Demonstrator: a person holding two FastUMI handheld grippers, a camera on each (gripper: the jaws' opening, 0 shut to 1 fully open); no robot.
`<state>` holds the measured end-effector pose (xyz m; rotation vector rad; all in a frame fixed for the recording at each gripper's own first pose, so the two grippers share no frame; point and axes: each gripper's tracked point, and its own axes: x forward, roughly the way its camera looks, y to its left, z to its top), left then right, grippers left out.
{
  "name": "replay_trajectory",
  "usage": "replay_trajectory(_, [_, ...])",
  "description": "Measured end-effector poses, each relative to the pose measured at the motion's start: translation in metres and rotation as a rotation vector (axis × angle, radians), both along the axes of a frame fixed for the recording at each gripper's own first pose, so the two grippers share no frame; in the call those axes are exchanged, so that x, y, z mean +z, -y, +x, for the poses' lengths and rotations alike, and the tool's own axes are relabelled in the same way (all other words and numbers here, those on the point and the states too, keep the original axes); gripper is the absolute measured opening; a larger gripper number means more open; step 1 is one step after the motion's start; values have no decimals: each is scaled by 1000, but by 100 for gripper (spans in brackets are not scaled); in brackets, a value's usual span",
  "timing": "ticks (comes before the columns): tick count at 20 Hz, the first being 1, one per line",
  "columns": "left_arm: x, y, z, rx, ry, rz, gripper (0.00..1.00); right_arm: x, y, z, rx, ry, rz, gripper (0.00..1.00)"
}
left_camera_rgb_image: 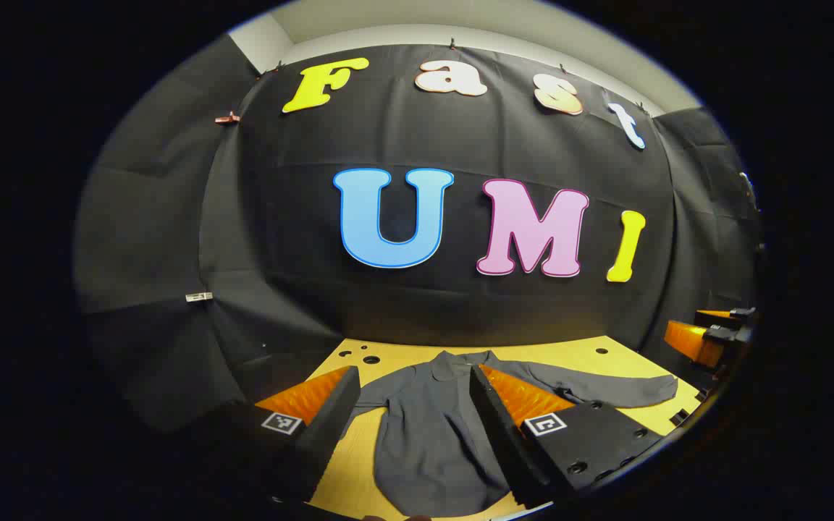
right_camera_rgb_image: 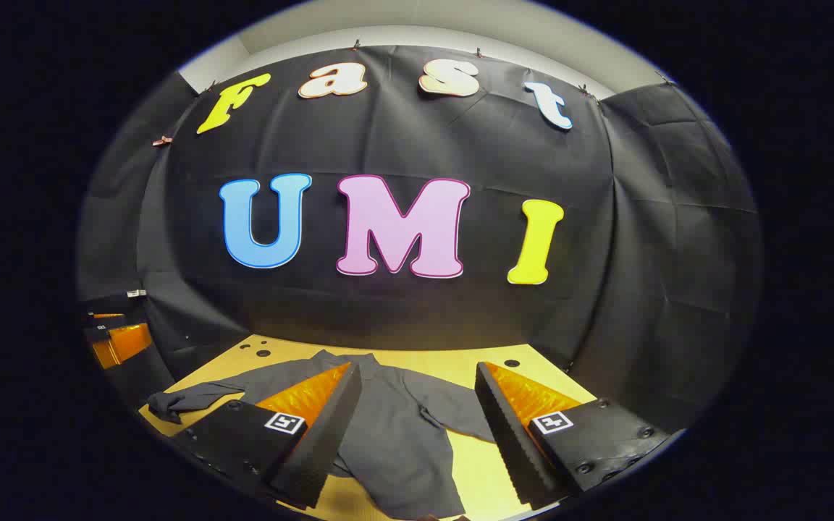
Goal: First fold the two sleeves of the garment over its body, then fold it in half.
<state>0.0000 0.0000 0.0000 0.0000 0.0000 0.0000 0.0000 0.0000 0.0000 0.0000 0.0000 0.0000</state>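
Garment (left_camera_rgb_image: 431, 434) lies flat on the worktop (left_camera_rgb_image: 576, 351), spread ahead of both grippers: left gripper (left_camera_rgb_image: 417, 427) and right gripper (right_camera_rgb_image: 417, 427) jaws open, empty.

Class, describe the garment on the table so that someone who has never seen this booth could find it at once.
Start at the yellow table in front of the black cloth wall. Spread flat on it lies a dark grey shirt, collar toward the wall, with one long sleeve stretched out sideways. It is the one soft, dark thing on the bright tabletop.
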Motion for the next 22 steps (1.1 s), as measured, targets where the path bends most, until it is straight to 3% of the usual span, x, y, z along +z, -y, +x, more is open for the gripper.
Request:
replay_trajectory(13, [-2,7,45,4,-52,3,96,-16,12,46,-10,-65,-13,98])
replay_trajectory(14, [-1,6,46,6,-55,5,92,-18,11,48,-5,-71,-7,98])
replay_trajectory(22, [-10,10,57,27,-82,6,96,-31,22,65,-20,-111,-19,98])
